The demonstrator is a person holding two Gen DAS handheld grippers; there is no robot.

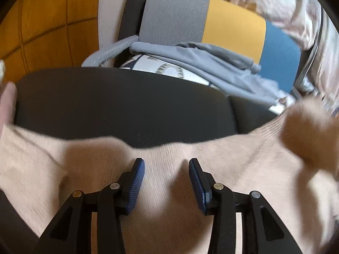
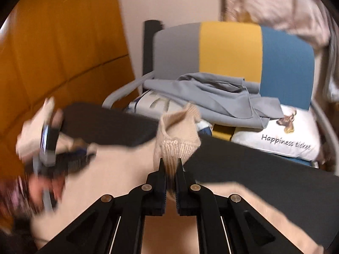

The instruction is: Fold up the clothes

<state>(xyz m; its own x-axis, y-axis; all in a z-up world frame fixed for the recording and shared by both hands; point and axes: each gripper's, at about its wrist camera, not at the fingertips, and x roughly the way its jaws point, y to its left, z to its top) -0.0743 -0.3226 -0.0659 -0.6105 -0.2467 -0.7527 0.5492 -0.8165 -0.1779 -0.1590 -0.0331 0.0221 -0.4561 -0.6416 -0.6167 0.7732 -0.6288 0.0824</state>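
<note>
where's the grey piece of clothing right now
The grey garment lies crumpled on the seat of the grey, yellow and blue chair, past the far edge of the black table; it drapes over a white printed cushion.

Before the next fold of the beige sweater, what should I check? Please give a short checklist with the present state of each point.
1. Right gripper is shut on the beige sweater at its ribbed cuff: ok.
2. Left gripper holds cloth: not ok; its jaws stand open over the sweater.
3. Sweater lies flat on the black table: cannot tell; motion blur hides part of it.
4. Grey garment on the chair is apart from the sweater: ok.
5. Folding space ahead on the table is bare: ok.
</note>
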